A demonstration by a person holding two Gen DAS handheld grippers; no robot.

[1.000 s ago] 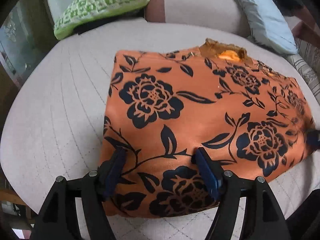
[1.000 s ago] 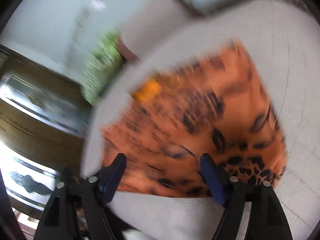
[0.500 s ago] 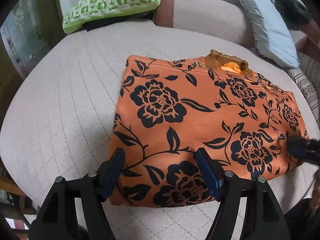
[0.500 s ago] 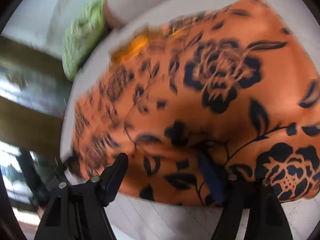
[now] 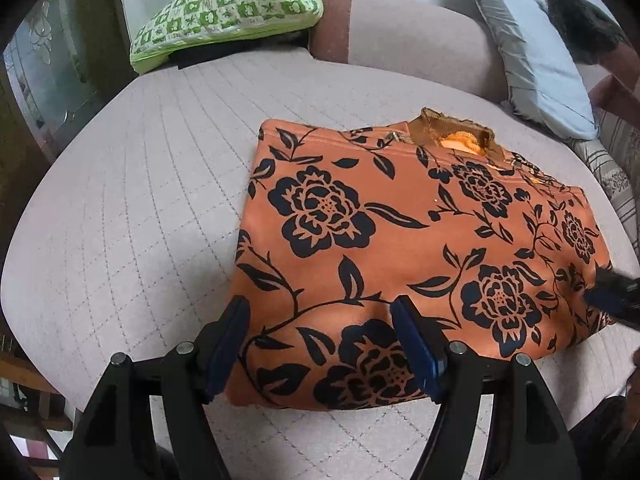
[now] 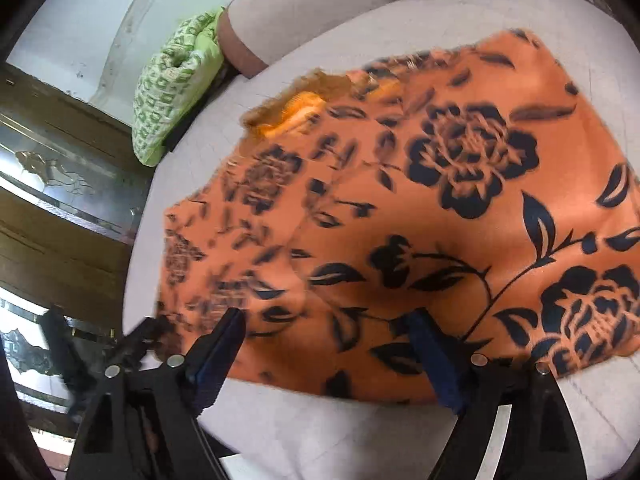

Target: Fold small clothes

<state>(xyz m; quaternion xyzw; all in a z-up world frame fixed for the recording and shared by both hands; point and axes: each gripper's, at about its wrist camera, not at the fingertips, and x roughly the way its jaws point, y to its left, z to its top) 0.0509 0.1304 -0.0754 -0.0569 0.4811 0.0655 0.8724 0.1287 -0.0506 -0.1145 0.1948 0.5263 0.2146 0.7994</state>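
Note:
An orange garment with black flowers (image 5: 420,240) lies folded flat on the pale quilted cushion (image 5: 140,200), its brown collar (image 5: 452,132) at the far edge. My left gripper (image 5: 320,320) is open and empty, its jaws straddling the garment's near left corner. My right gripper (image 6: 328,332) is open and empty over the garment (image 6: 420,220) near its front edge. In the left wrist view the right gripper's fingertips (image 5: 612,296) show at the garment's right edge. In the right wrist view the left gripper (image 6: 132,344) shows at the garment's left corner.
A green checked pillow (image 5: 228,12) lies at the back left of the cushion, also in the right wrist view (image 6: 172,84). A grey-blue pillow (image 5: 528,56) leans at the back right. The sofa back (image 5: 400,36) runs behind. A dark wooden cabinet (image 6: 60,200) stands to the left.
The right gripper has swung in over the garment and settled near its front edge. The left gripper has drawn back a little, so more of the cushion shows.

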